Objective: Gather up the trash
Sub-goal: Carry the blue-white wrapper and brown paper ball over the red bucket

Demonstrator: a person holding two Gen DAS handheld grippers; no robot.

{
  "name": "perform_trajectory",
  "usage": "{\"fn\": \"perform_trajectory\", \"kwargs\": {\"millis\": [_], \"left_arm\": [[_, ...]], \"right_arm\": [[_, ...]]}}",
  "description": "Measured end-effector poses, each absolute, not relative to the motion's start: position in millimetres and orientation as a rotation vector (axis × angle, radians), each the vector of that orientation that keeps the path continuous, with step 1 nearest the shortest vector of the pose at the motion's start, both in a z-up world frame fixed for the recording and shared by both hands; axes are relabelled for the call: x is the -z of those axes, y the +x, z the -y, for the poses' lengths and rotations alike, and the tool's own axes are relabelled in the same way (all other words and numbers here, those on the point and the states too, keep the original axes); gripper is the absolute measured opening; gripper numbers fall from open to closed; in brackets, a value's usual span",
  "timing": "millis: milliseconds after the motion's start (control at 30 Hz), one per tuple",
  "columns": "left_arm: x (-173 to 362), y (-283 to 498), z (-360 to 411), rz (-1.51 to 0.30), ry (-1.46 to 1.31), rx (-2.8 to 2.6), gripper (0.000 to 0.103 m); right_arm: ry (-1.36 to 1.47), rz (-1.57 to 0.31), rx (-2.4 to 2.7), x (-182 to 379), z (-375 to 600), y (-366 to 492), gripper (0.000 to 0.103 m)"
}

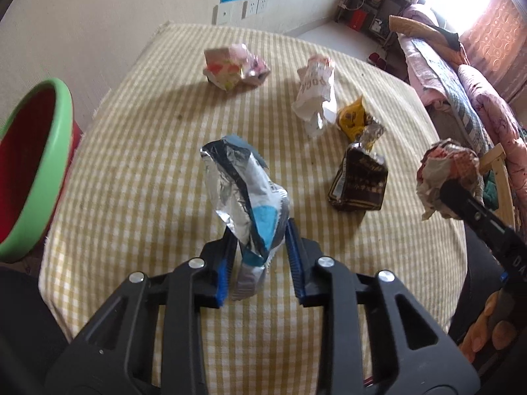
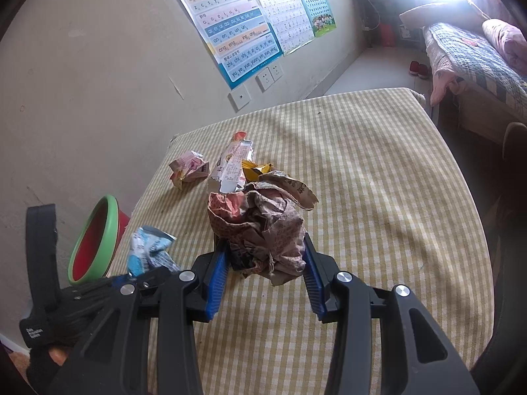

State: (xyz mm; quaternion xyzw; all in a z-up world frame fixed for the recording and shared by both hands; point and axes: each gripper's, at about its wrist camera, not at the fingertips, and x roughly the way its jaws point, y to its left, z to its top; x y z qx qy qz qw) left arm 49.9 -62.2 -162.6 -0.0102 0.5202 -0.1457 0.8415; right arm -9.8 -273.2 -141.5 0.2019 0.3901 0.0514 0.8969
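Pinyin rows such as "b p m f", "ai ei ui ao ou iu ie üe er" and "yu ye yue yuan yin yun ying" are printed on the wall poster (image 2: 227, 29); "DOG" is seen upside down on the white wrapper (image 1: 314, 89).

**A lived-in bedroom at home**

This is a room in a home, used for sleeping and for a child's learning. A bed (image 2: 474, 56) with a patterned quilt and pink pillows (image 2: 504, 38) stands under a bright window hung with an orange curtain (image 1: 494, 36). Red slippers (image 2: 418, 68) sit on the floor beside the bed. Pinyin and character learning charts (image 2: 227, 26) are stuck to the plain wall above wall sockets (image 2: 270, 75). A dark shelf unit (image 1: 369, 6) holding small household items fills the far corner. A table under a yellow checked cloth (image 2: 378, 171) stands against the wall.
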Motion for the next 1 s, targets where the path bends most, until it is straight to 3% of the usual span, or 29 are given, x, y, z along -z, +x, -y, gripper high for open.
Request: {"fn": "perform_trajectory", "kwargs": {"millis": [367,1000], "left_arm": [[113,37,48,-0.902,0.073,0.282,0.029],[106,34,25,-0.869,0.013,0.260,0.029]], "right_arm": [[0.347,-0.789,-0.134,128,248,-14,0.041],[0.234,-0.800,-0.185,124,211,-19,0.041]]}}
